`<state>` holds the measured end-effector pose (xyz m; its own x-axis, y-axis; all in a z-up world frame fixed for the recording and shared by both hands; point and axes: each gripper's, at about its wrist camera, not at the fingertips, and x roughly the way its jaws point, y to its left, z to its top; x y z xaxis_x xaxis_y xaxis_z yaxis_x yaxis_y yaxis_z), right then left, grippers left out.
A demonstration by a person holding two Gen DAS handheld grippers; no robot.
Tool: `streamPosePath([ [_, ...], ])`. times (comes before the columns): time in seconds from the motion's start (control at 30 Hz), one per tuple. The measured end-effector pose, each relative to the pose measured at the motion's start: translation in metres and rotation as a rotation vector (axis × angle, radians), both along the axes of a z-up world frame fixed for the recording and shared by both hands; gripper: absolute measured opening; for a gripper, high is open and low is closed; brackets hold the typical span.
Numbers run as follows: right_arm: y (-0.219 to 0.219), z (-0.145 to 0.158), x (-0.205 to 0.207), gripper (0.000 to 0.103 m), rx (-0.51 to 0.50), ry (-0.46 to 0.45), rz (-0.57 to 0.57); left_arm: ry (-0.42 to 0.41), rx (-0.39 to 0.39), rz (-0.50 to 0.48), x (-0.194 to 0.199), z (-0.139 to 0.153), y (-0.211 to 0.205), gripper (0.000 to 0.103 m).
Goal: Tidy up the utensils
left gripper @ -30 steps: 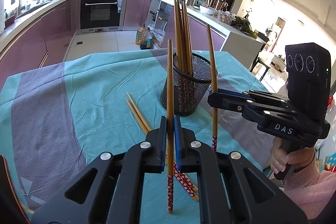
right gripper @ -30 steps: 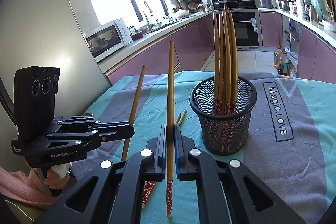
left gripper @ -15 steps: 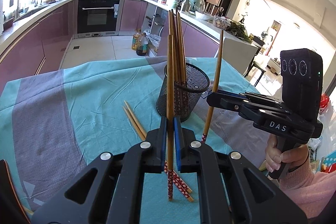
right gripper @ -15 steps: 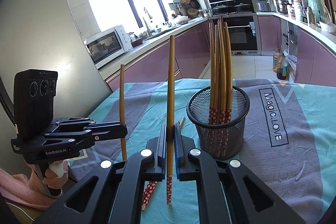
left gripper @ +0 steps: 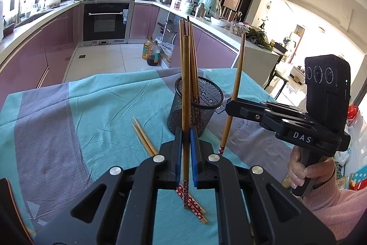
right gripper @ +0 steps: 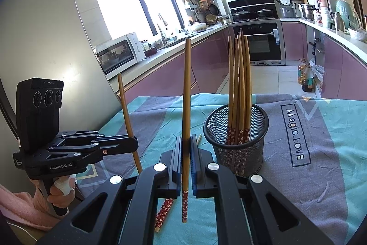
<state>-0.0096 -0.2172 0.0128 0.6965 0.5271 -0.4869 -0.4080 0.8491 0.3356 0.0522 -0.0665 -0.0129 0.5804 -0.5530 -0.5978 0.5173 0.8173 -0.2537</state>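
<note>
**Chopsticks going into the mesh cup, one per hand**

Chopsticks are what's getting sorted here, and right now each hand-held gripper is carrying one. The left hand-held gripper [left gripper: 186, 153] is pinching a chopstick [left gripper: 186, 88] upright between its blue pads, patterned red end pointing down, just in front of the black mesh holder [left gripper: 195, 105]. The right hand-held gripper [right gripper: 186, 160] is doing the same with its own chopstick [right gripper: 187, 107], jaws closed narrow on the lower shaft, a bit to the left of the holder [right gripper: 236, 144] in its view. Both sticks are hanging above the teal-and-grey cloth [left gripper: 91, 111] on the counter, not touching it as far as I can tell.

A bunch of chopsticks are already standing in the holder, leaning a little. Two more loose chopsticks [left gripper: 144, 141] are lying on the cloth beside it, partly hidden under the left gripper.

Handling-wise, I'm guessing these are light, stiff and fairly slick wood, so a thin round shaft can pivot between flat pads. Gripping low on the shaft like this leaves a long top end that's probably going to wobble. The holder looks light too, so I'd say bumping its rim could tip it.
</note>
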Motion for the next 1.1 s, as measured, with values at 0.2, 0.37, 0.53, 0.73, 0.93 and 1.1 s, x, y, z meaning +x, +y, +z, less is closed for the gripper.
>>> streamPosePath([
  [0.2,-0.003,0.006,-0.001,0.006,-0.001,-0.018,-0.008,-0.011,-0.006,-0.002,0.001,0.004,-0.002,0.007],
  [0.37,-0.006,0.009,-0.002,0.006,-0.005,-0.032,-0.016,-0.02,-0.01,-0.006,0.002,0.007,-0.004,0.007],
  [0.53,-0.008,0.014,-0.001,0.006,-0.007,-0.044,-0.021,-0.026,-0.014,-0.011,0.004,0.009,-0.007,0.007],
  [0.73,-0.011,0.019,0.0,0.006,-0.009,-0.059,-0.027,-0.032,-0.018,-0.014,0.006,0.013,-0.008,0.007],
  [0.93,-0.013,0.025,0.002,0.006,-0.009,-0.076,-0.033,-0.044,-0.023,-0.016,0.008,0.019,-0.009,0.007],
  [1.1,-0.014,0.03,0.003,0.006,-0.01,-0.088,-0.035,-0.058,-0.026,-0.02,0.011,0.026,-0.012,0.007],
])
